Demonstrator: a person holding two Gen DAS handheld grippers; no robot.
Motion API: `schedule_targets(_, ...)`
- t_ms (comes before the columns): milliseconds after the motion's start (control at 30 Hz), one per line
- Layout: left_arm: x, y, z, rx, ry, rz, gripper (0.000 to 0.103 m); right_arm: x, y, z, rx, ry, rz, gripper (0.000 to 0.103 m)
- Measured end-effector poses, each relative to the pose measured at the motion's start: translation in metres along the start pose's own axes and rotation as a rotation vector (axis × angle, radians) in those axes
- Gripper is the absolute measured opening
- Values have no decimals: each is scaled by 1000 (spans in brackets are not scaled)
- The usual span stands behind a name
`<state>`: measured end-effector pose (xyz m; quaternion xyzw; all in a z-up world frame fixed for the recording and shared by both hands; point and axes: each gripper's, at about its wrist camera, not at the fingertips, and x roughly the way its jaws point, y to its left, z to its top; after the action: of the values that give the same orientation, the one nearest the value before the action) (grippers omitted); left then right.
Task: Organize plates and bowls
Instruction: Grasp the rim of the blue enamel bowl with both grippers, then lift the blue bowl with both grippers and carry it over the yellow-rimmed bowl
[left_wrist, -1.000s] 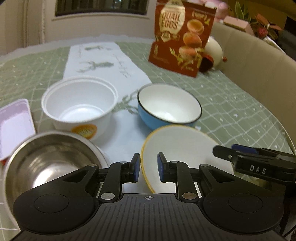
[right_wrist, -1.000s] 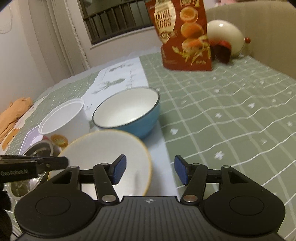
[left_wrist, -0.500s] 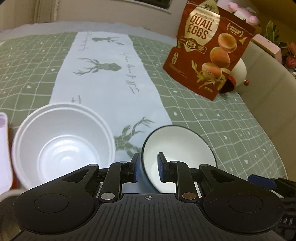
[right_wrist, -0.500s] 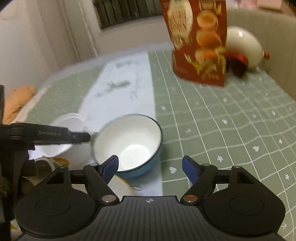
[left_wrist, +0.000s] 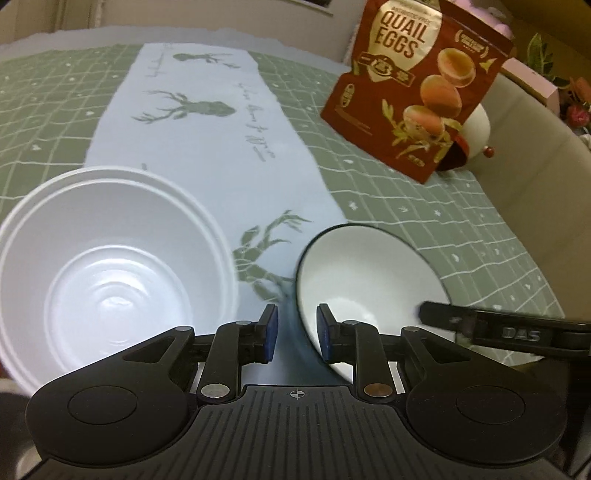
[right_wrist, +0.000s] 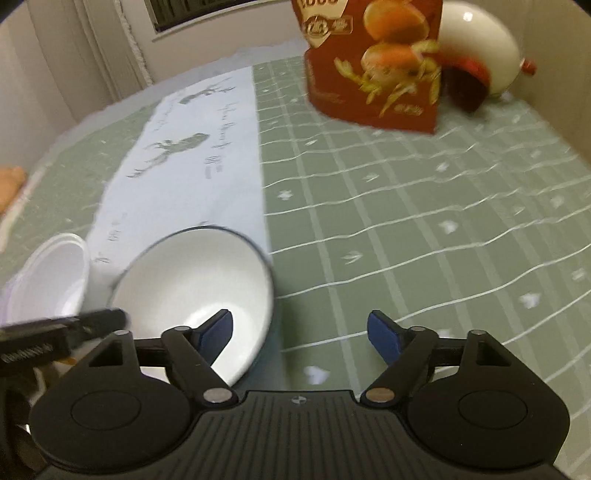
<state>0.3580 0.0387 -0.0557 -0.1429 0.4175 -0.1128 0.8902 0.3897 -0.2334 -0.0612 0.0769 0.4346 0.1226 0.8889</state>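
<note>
Only from the right wrist, blue bowl (right_wrist: 207, 280) meets green tablecloth (right_wrist: 424, 229)

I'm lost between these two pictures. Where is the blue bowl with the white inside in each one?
Left wrist view: the blue bowl sits lower right of centre, beside the white plastic tub.
Right wrist view: the blue bowl sits lower left of centre.
Shared landmark: the red quail eggs bag stands behind it in both.

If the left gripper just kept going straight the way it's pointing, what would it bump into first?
Probably the blue bowl: the left gripper straddles its near rim, its jaws having just been opening slightly, the pads apparently not pressing. Depth is uncertain.
</note>
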Motion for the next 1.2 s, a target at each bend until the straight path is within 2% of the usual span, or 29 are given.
schedule_targets(33, 3, -3, 1, 6, -2, -3, 29, 5, -2, 0, 26, 8, 17, 81)
schedule_targets(100, 11, -10, 5, 23, -9, 21, 31, 16, -5, 0, 71, 25, 57, 80)
schedule_targets(167, 20, -20, 11, 57, 1, 56, 31, 30, -6, 0, 103, 64, 90, 67)
schedule_targets(200, 24, -23, 13, 72, 7, 64, 32, 37, -6, 0, 121, 86, 109, 51)
schedule_targets(233, 27, -26, 14, 87, 15, 69, 32, 43, -4, 1, 132, 114, 131, 43)
schedule_targets(300, 28, -28, 12, 114, 16, 76, 32, 51, -2, 0, 152, 149, 151, 42)
schedule_targets(367, 26, -26, 8, 124, 21, 67, 32, 50, 5, -1, 123, 144, 126, 41)
schedule_targets(467, 18, -19, 4, 90, 58, 14, 32, 42, 9, -1, 97, 135, 110, 41)
schedule_targets(567, 16, -16, 5, 67, 100, -43, 32, 33, 1, -1, 114, 136, 133, 41)
schedule_targets(633, 21, -16, 6, 54, 124, -87, 32, 31, -6, 0, 124, 135, 133, 41)
schedule_targets(700, 29, -18, 7, 55, 130, -101, 32, 34, -13, 0, 134, 134, 116, 41)
schedule_targets(800, 39, -25, 11, 82, 137, -86, 33, 41, -21, 0, 159, 149, 111, 41)
schedule_targets(933, 55, -38, 13, 140, 176, -41, 34, 46, -23, -2, 153, 155, 127, 47)
schedule_targets(1000, 61, -43, 12, 164, 190, -6, 31, 48, -20, -3, 138, 151, 124, 49)
schedule_targets(1100, 53, -41, 13, 183, 155, -10, 31, 47, -19, -5, 122, 138, 130, 49)
schedule_targets(1200, 40, -41, 16, 191, 94, 25, 31, 46, -19, -7, 111, 118, 136, 49)
